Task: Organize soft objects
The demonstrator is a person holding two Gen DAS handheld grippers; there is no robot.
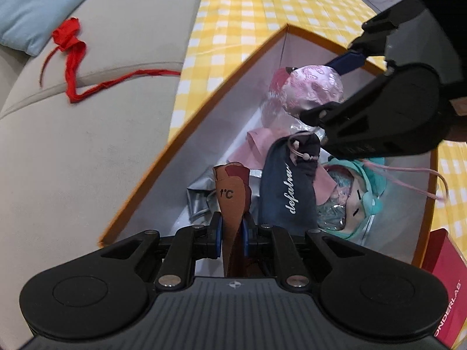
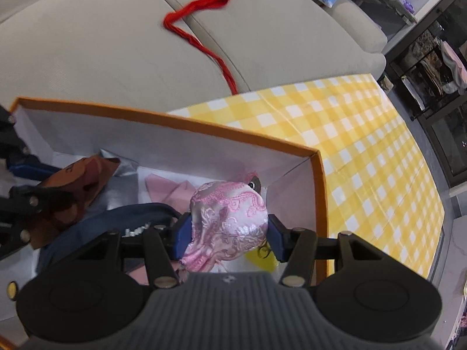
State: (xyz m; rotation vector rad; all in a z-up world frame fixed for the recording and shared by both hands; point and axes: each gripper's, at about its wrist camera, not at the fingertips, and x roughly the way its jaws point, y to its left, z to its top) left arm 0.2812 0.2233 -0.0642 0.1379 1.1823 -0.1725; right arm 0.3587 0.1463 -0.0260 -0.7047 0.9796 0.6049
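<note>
An orange-rimmed box [image 1: 227, 71] with white walls stands on a yellow checked cloth [image 1: 239, 8]. My left gripper [image 1: 232, 234] is shut on a brown fabric piece [image 1: 230, 201] printed "1°C", held just over the box's near end. My right gripper [image 2: 227, 234] is shut on a pink brocade pouch [image 2: 230, 218], also over the box [image 2: 175, 122]; in the left wrist view the pouch [image 1: 312, 87] hangs at the far end. Inside lie a navy drawstring bag [image 1: 287, 186], a pink cloth [image 1: 256, 145], a silver foil bag [image 1: 198, 195] and a teal plush doll [image 1: 362, 201].
A beige sofa [image 1: 87, 116] runs along the cloth, with a long red fabric strip [image 1: 71, 46] lying on it; the strip [image 2: 204, 8] also shows in the right wrist view. A light blue cushion [image 1: 26, 8] sits at its back. A red carton [image 1: 446, 285] stands beside the box.
</note>
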